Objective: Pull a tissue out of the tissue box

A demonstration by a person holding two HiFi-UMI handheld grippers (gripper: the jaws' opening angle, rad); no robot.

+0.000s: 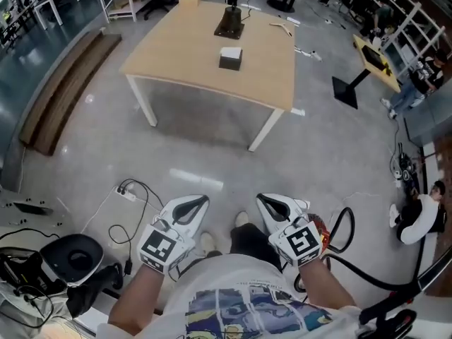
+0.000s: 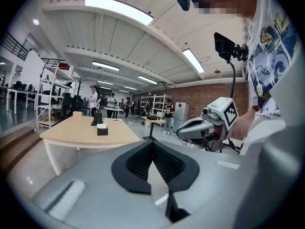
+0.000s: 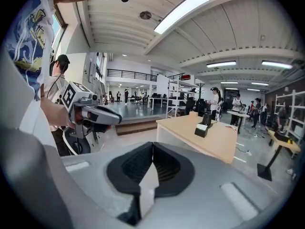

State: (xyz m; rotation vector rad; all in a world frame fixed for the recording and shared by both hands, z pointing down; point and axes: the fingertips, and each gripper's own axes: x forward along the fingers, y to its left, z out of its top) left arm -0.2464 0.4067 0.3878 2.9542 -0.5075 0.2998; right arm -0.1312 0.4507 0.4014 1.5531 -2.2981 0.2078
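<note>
The tissue box [image 1: 230,58] is a small dark box with a white tissue showing on top. It sits near the middle of a light wooden table [image 1: 183,55] far ahead of me. It also shows in the left gripper view, tissue box [image 2: 102,130], and in the right gripper view, tissue box [image 3: 201,130]. My left gripper [image 1: 202,201] and right gripper [image 1: 262,199] are held side by side close to my body, well short of the table. Both are shut with nothing between the pads: left gripper [image 2: 153,142], right gripper [image 3: 152,144].
A dark stand [image 1: 229,23] sits farther back on the table. A wooden bench [image 1: 63,94] runs along the left. A power strip and cables [image 1: 127,193] and a round white device [image 1: 74,256] lie on the floor by my left side. A black floor stand [image 1: 346,90] and people are at the right.
</note>
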